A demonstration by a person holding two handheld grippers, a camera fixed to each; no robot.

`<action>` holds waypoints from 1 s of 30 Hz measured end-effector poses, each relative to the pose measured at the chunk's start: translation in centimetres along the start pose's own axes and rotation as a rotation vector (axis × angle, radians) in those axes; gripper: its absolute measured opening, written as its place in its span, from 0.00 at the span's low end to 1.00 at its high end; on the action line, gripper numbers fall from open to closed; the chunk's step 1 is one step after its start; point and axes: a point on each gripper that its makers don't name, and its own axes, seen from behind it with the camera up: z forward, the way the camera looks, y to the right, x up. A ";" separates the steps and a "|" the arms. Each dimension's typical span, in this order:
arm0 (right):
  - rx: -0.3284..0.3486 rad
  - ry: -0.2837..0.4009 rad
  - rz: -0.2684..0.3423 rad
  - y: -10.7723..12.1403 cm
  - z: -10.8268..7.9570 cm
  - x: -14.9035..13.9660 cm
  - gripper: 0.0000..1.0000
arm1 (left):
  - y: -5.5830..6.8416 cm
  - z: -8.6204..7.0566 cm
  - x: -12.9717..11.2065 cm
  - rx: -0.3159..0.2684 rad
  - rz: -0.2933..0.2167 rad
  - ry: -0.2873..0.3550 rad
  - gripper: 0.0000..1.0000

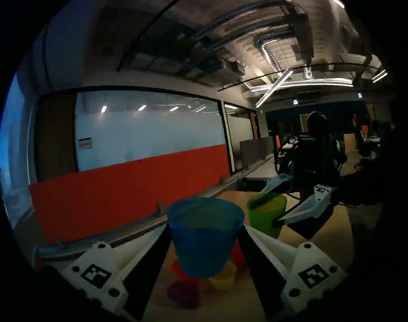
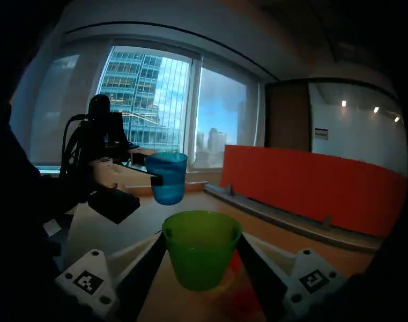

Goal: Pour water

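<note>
Orange partition (image 1: 134,188); frosted glass (image 1: 150,134); tall city windows (image 2: 145,96)

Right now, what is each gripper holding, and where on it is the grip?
The left gripper holds the blue cup by its side walls, below the rim; the right gripper holds the green cup the same way.

no word, number or brand can be read. the left gripper (image 1: 205,229) carries a square black-and-white coded marker (image 1: 96,275) on each of its fingers (image 1: 123,255), a pattern and not letters; the right gripper (image 2: 202,239) has the same kind of marker (image 2: 89,281) on its own. a small pale notice (image 1: 85,143) sits on the glass wall (image 1: 150,129) above the orange panel (image 1: 128,193), its print too small to make out. the blue cup (image 1: 205,241) and the green cup (image 2: 202,255) show plain plastic.
</note>
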 end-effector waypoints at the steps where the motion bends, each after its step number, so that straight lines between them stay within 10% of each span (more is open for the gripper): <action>1: 0.004 -0.001 0.001 -0.1 0.1 -0.1 0.91 | -0.1 0.0 0.2 0.005 0.016 0.000 0.84; 30: 0.097 -0.015 0.029 -3.8 1.4 -1.8 0.91 | -0.9 1.1 5.5 0.085 0.336 0.011 0.84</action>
